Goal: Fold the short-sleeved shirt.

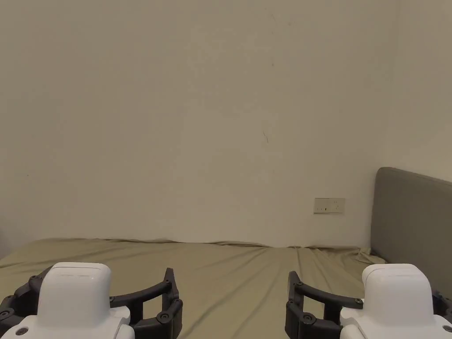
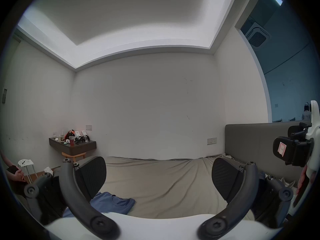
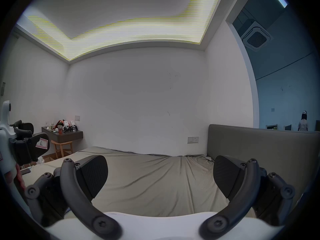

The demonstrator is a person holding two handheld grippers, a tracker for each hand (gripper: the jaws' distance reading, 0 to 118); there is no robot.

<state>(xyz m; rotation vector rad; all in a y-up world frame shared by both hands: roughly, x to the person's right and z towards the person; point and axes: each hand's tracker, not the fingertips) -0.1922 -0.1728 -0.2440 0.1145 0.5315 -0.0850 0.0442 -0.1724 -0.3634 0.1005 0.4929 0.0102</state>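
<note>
— Both grippers sat nearest the head camera, low in the picture: the left gripper [image 1: 92,304] and the right gripper [image 1: 375,304], each with a white body and dark jaws. How did they stand?

— In each gripper's own view the jaws were spread wide with nothing between them, held above the bed [image 1: 229,269].

— And the room around them?

— Wrinkled olive sheet lay bare ahead of both. Its far edge met the plain wall [image 1: 198,132], and the grey headboard [image 1: 415,220] closed the right side. A wall socket [image 1: 329,205] sat just left of the headboard.

— Where was the shirt?

— The blue shirt [image 2: 114,204] lay rumpled on the sheet, low in the left gripper view, just beside that gripper's left-hand jaw and partly hidden behind it.

— Anything else the gripper views added?

— A wall shelf [image 2: 72,147] with small clutter, a wooden stool [image 3: 63,148] beneath it, and the right gripper seen from the side at the left gripper view's right edge.
</note>
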